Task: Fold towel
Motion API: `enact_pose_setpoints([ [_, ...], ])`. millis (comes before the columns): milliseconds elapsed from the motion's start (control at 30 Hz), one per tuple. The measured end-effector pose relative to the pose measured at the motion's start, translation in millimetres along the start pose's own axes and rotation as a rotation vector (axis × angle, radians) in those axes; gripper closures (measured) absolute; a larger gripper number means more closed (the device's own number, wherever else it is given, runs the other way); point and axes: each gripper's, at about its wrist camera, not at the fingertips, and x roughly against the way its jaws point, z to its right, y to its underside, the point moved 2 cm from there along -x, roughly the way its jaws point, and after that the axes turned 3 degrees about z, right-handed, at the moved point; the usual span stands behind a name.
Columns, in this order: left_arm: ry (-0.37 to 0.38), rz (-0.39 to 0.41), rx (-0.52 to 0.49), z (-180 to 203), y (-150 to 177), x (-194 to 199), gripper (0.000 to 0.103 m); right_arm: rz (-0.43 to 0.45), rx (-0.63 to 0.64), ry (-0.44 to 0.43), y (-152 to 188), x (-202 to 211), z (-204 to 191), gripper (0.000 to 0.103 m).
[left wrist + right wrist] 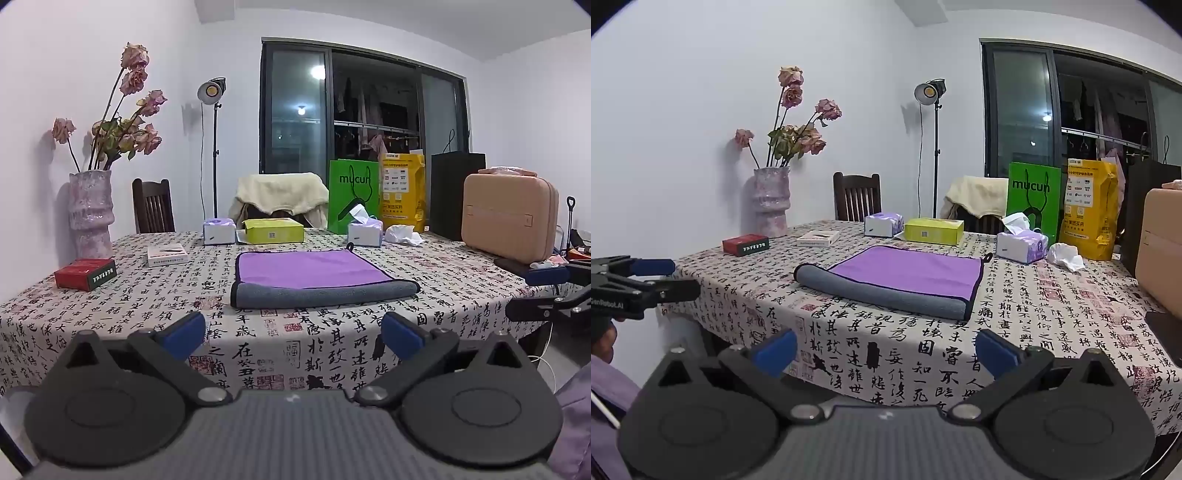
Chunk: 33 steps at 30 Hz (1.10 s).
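Note:
A purple towel (310, 273) with a grey underside lies flat on the patterned tablecloth (147, 306); its near edge is folded over into a grey roll (325, 293). It also shows in the right wrist view (905, 271). My left gripper (293, 334) is open and empty, held back from the table's front edge, short of the towel. My right gripper (886, 350) is open and empty, also short of the towel. The right gripper shows at the right edge of the left wrist view (546, 291); the left gripper shows at the left edge of the right wrist view (650, 277).
Behind the towel stand tissue boxes (218, 232) (365, 232), a yellow-green box (273, 230), a green bag (352, 195) and a yellow bag (402, 192). A vase (90, 214), a red box (85, 273) and a white box (167, 254) sit left. A pink case (509, 218) sits right.

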Motion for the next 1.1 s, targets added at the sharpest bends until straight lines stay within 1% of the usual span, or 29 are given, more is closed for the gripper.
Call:
enact_pose_setpoints([
  [1100,0.005,0.000,-0.008,-2.5,-2.7,-1.6,0.000,0.000,0.014,0.003,0.4,-0.3,-1.7,0.000],
])
